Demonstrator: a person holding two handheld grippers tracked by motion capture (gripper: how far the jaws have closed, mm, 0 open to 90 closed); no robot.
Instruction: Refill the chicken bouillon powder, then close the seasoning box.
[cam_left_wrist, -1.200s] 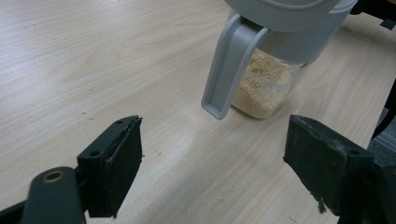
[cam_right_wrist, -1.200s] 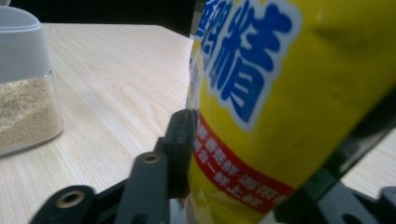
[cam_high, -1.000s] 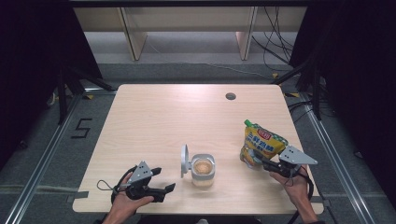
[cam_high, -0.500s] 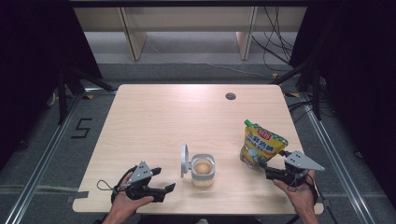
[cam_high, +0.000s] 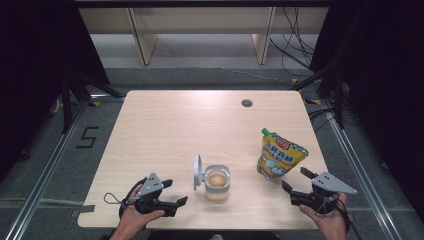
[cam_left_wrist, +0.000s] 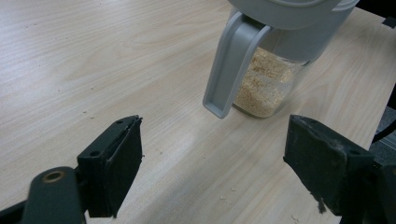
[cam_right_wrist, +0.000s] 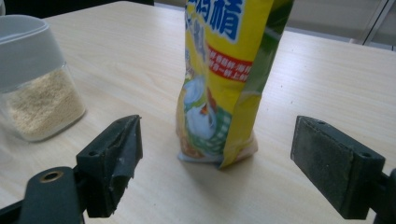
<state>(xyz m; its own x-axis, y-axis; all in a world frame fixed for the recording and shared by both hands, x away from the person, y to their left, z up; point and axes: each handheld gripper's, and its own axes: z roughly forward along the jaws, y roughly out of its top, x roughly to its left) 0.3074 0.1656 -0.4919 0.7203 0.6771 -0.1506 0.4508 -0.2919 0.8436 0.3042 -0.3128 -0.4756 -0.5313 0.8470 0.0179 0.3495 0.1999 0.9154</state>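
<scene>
High view: the yellow pouch (cam_high: 281, 159) stands upright near the table's right edge, released; the right hand-held gripper (cam_high: 299, 181), jaws just opened wide, sits just behind it. Left hand-held gripper (cam_high: 174, 192) is spread beside the open jar (cam_high: 218, 181); closing its lid seemingly remains.

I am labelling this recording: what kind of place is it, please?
Probably a lab recording station, not a kitchen: a bare wooden table inside a dark metal frame, loose cables on the grey floor behind, and a taped "5" mark beside it.
</scene>
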